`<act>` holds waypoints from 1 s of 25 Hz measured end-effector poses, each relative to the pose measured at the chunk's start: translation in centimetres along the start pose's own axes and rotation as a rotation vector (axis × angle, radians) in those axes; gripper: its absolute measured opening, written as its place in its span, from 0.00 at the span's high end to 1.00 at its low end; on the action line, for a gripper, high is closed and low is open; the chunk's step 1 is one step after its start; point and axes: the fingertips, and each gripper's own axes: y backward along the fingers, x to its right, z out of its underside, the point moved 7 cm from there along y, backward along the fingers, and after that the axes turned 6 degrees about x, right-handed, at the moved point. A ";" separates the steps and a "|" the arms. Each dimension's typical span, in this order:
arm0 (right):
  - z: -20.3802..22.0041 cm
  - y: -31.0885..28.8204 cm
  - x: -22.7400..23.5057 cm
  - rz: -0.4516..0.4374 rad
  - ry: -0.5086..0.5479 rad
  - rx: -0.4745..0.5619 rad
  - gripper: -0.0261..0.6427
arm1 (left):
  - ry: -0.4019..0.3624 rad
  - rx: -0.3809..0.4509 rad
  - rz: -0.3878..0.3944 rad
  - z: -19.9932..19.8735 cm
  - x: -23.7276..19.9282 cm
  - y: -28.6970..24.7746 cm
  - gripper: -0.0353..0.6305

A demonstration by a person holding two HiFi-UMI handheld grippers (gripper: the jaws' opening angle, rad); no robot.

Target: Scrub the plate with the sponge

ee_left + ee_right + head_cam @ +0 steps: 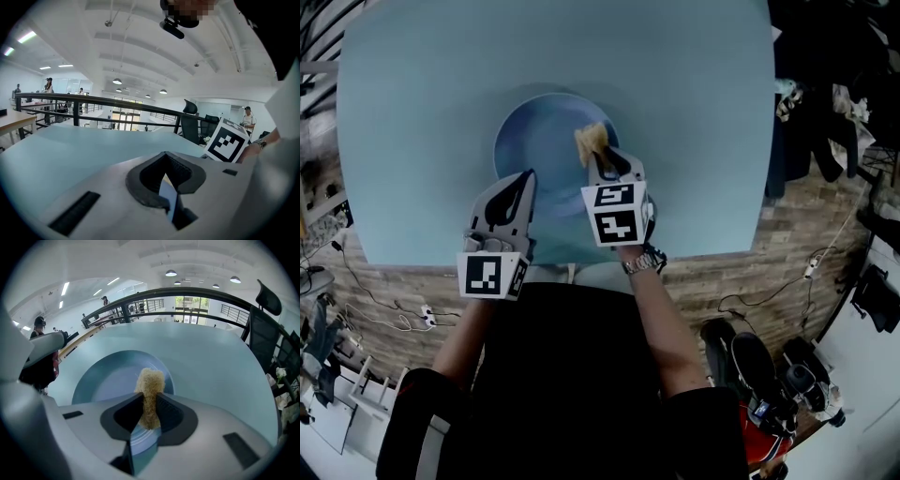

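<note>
A round blue plate (548, 131) lies on the pale blue table (703, 94). My right gripper (605, 161) is shut on a tan sponge (592, 141), which sticks out over the plate's right part. In the right gripper view the sponge (150, 385) stands upright between the jaws of the right gripper (149, 416), above the plate (108, 378). My left gripper (523, 183) sits at the plate's near left rim. In the left gripper view a thin blue sliver of plate rim (168, 194) is pinched in the closed jaws.
The table's near edge (562, 258) runs just behind both grippers. Cables and a power strip (427, 314) lie on the wood floor at left, with bags and shoes (769, 375) at right. The right gripper's marker cube (227, 140) shows in the left gripper view.
</note>
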 end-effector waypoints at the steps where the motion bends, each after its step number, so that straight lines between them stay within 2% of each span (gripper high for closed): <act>1: -0.4 0.0 0.1 0.012 0.001 0.011 0.84 | 0.000 0.003 -0.002 -0.1 -0.1 0.2 0.95; 7: -3.0 1.6 -0.3 0.066 -0.030 0.118 0.84 | -0.006 0.026 0.000 -0.5 -1.3 1.8 0.95; 14: -4.9 6.2 -4.6 0.075 -0.088 0.284 0.84 | -0.028 0.068 0.023 -2.3 -3.2 4.6 0.94; 25: -7.1 15.1 -9.9 0.018 -0.118 0.571 0.84 | -0.057 0.159 0.066 -6.0 -2.9 8.1 0.95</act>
